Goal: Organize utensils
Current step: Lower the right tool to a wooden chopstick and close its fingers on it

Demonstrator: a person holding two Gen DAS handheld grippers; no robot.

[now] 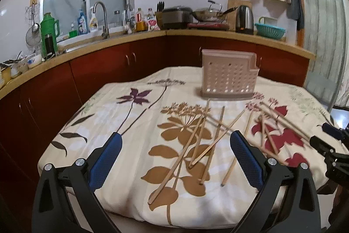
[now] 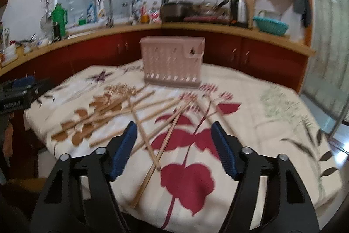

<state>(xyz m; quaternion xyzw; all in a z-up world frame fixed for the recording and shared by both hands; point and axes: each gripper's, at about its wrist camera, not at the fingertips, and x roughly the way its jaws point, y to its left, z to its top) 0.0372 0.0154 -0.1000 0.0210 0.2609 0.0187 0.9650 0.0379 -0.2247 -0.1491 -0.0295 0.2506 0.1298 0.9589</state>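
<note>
Lying scattered on the flowered cloth point(image 1: 122, 106), the chopsticks point(image 1: 197, 141) spread as a loose, crossing heap ahead of and below both grippers, none of them lifted yet. The left gripper point(image 1: 175, 145) hangs over the near edge of the table with its blue pads set wide apart and nothing between them; most of the brown-leaf cluster of sticks lies straight ahead in the gap between its fingers, their long axes running mostly away from it, toward the far side. The right gripper point(image 2: 174, 139) also stands with its jaws apart and empty, though narrower than the left's. 2 or 3 sticks cross just ahead of its fingertips over the red leaf print, one pair running from near its left finger point(image 2: 123, 150) toward the far right, another slanting across them.

Judging by this, the right gripper is the nearer one to a single pickable stick: the long one point(image 2: 146, 176) whose near end points almost at it, lying below and between its fingers. That axis runs nearly along the gripper's own line, so a grasp would probably need the wrist turned to close across the stick.

The pink perforated holder point(image 2: 172, 62) stands upright well beyond the heap, straight ahead of the right gripper and ahead and to the right of the left one.
</note>
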